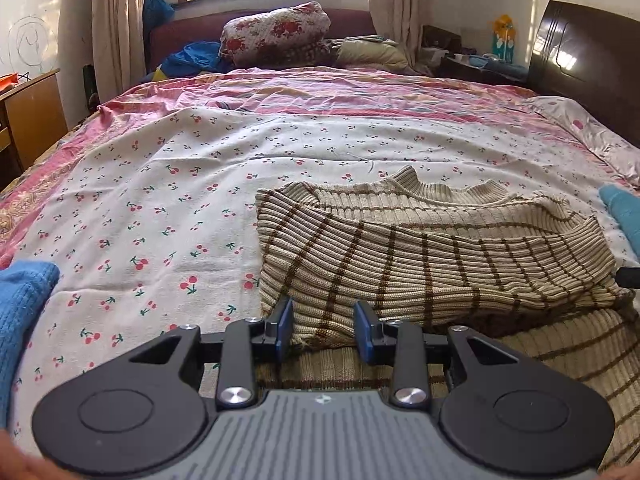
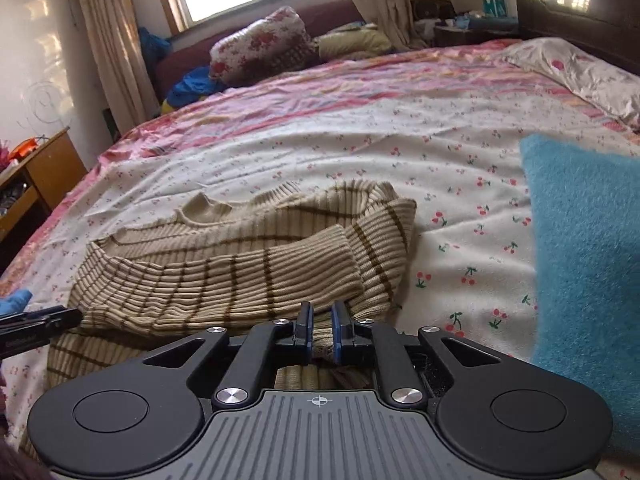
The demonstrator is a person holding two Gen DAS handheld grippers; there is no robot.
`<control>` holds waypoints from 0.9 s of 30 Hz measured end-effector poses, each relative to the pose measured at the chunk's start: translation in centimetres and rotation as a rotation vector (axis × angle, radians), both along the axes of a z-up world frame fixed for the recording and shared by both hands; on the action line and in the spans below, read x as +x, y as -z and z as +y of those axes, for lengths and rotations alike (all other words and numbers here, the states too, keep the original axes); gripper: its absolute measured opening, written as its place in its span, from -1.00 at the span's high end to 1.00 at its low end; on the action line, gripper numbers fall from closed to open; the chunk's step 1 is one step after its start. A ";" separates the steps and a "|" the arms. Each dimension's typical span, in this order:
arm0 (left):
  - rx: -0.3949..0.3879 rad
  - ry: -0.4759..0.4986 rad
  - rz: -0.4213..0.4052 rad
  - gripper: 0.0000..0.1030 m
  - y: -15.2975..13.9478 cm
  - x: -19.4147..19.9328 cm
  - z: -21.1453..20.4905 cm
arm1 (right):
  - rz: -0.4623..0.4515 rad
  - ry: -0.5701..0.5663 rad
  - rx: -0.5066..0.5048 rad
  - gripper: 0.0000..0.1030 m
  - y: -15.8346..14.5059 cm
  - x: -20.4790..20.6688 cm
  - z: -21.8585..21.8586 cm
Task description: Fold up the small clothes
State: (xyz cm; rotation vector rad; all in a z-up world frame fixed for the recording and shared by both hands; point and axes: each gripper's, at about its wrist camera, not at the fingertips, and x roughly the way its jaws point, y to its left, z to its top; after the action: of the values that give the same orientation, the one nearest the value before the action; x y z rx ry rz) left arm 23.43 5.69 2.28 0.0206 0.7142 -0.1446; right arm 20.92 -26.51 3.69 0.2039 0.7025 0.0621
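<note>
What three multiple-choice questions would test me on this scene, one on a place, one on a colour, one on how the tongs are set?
1. Where does the striped sweater lie?
A. On the cherry-print sheet
B. On the desk
C. On the floor

2. What colour are its stripes?
A. Red
B. Brown
C. Green

3. How do the right tongs stand?
A. Wide open, off the cloth
B. Out of sight
C. Nearly closed on knit fabric

Answers: 1 A, the sheet shows all around it; 2 B, brown lines cross beige knit; 3 C, fabric sits in the narrow gap, while the left tongs gape wider.
</note>
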 end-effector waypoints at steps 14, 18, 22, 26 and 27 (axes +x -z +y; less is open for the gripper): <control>0.031 0.013 0.019 0.23 -0.1 -0.6 0.0 | 0.028 -0.004 -0.030 0.76 0.7 -0.2 0.4; 0.053 0.012 0.037 0.23 0.3 -0.9 0.0 | 0.067 -0.006 -0.037 0.77 1.3 0.1 0.4; 0.061 0.020 0.045 0.23 -0.1 -1.5 -0.1 | 0.064 -0.004 -0.030 0.75 0.7 -0.4 0.5; 0.067 0.033 0.050 0.23 -0.3 -2.4 -0.3 | 0.070 -0.021 -0.037 0.74 0.3 -1.4 0.6; 0.068 0.035 0.050 0.23 -0.3 -2.6 -0.3 | 0.076 -0.022 -0.036 0.74 0.4 -1.8 0.6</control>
State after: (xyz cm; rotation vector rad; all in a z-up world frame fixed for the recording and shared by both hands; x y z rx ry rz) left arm 20.80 5.38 2.58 0.0952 0.7693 -0.1545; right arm 19.16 -25.90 3.30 0.1643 0.7808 0.0626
